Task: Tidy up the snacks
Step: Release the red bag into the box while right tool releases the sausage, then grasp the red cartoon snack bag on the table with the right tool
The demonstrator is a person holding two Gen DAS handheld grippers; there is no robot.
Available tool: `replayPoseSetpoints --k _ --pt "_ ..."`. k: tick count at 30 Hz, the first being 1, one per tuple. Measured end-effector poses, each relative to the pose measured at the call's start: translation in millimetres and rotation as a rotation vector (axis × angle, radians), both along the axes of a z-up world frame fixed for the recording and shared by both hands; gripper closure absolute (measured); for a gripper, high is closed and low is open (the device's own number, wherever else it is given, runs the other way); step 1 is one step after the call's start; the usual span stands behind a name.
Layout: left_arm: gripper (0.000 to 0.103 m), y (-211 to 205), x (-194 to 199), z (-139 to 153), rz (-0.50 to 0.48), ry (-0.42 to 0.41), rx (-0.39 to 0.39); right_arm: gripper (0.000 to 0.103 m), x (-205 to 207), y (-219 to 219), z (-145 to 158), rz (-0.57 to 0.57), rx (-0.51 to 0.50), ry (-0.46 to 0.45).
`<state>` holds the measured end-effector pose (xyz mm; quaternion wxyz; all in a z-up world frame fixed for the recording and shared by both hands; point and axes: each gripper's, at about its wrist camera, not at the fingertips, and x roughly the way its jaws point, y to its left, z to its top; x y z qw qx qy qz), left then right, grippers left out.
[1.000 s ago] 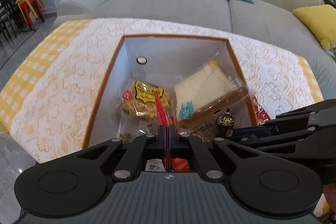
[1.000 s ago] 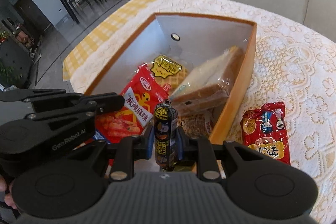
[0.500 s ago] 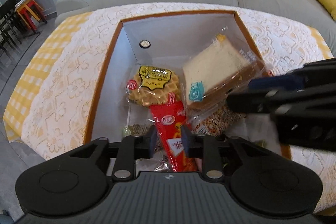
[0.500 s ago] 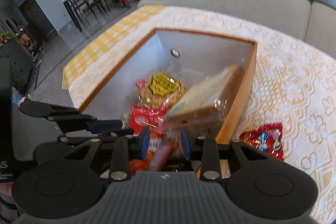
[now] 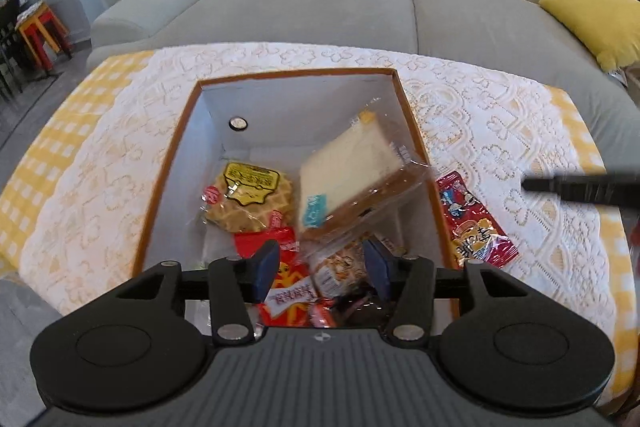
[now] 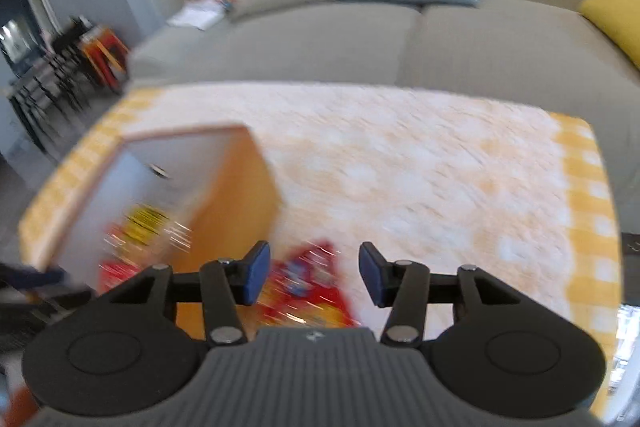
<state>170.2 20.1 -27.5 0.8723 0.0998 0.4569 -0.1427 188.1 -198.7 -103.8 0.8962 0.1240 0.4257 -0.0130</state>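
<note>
An orange-rimmed box [image 5: 412,125] on the lace tablecloth holds a waffle pack [image 5: 248,199], a wrapped sandwich [image 5: 352,179], a red snack bag [image 5: 288,275] and other packets. My left gripper [image 5: 322,273] is open and empty just above the box's near end. A red snack packet [image 5: 472,223] lies on the cloth right of the box. In the blurred right wrist view, my right gripper [image 6: 312,273] is open and empty above that red packet [image 6: 308,287], right of the box [image 6: 236,203]. One of its fingers [image 5: 580,187] enters the left wrist view from the right.
A grey-green sofa [image 5: 320,7] with cushions stands behind the table. A yellow pillow [image 5: 592,19] lies at its right end. Red stools [image 5: 40,31] and dark chairs stand at the far left. The tablecloth [image 6: 420,167] stretches right of the box.
Both grippers have opened. The left dropped the red snack bag and the right dropped the dark stick snack into the box. The right gripper has swung right, over the red packet.
</note>
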Motion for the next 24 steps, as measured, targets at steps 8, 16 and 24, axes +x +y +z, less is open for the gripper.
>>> replayPoseSetpoints --k 8,16,24 --pt "0.045 -8.3 -3.1 -9.4 -0.007 0.050 -0.021 0.040 -4.5 -1.6 -51.4 0.018 0.073 0.113" --pt "0.044 -7.3 -7.4 -15.3 -0.021 0.090 -0.075 0.024 15.4 26.7 -71.7 0.169 0.018 0.079" --pt "0.044 -8.1 -18.8 -23.0 -0.003 0.103 -0.077 0.017 32.8 45.9 -84.5 0.256 -0.051 0.094"
